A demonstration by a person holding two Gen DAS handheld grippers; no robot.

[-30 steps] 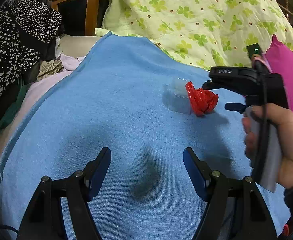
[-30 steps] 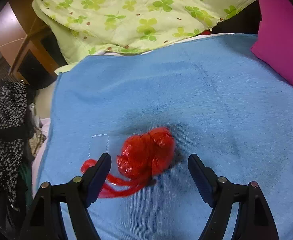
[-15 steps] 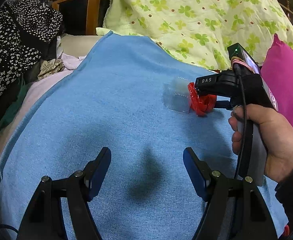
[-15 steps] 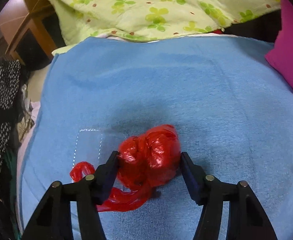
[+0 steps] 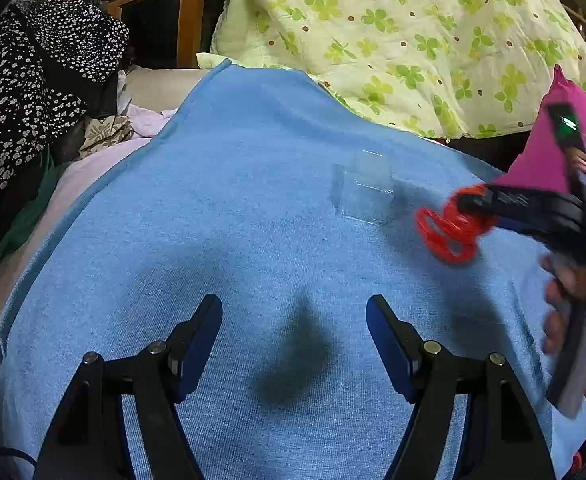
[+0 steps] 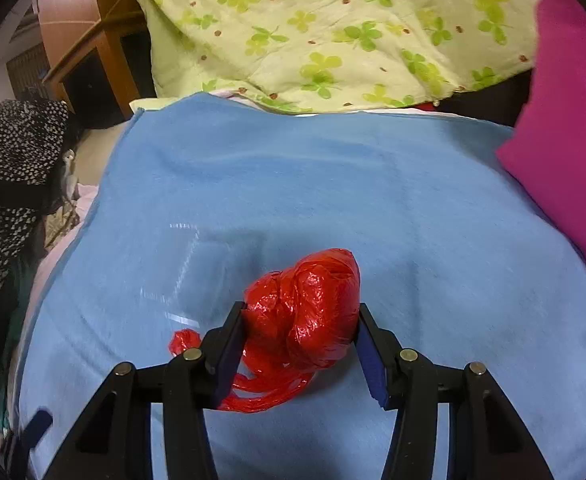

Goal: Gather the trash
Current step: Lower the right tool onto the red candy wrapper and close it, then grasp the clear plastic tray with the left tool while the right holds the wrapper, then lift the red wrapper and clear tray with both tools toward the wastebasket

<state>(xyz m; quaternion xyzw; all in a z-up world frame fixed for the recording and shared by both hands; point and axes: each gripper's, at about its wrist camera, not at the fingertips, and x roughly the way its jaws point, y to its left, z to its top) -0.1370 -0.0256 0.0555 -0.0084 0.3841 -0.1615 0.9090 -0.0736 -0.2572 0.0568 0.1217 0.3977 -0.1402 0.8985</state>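
A crumpled red plastic bag (image 6: 309,312) sits between the blue pads of my right gripper (image 6: 300,312). The jaws are closing and both pads press its sides; its twisted handles hang below. In the left wrist view the same red bag (image 5: 449,232) hangs just above the blue towel (image 5: 213,220) at the right, held by the gripper in a person's hand (image 5: 573,304). A clear plastic box (image 5: 365,192) lies on the towel just left of the bag, also visible as the clear box (image 6: 189,268). My left gripper (image 5: 293,308) hovers open over bare towel with nothing between its fingers.
A pink pillow (image 5: 553,152) borders the towel on the right. A green clover-print quilt (image 5: 393,40) is piled at the back. Black dotted clothing (image 5: 33,80) and other laundry lie off the left edge, before a wooden cabinet (image 5: 165,12).
My right gripper closed around the red bag and carried it off the towel, rightward and away from the clear box. The left gripper has not moved.
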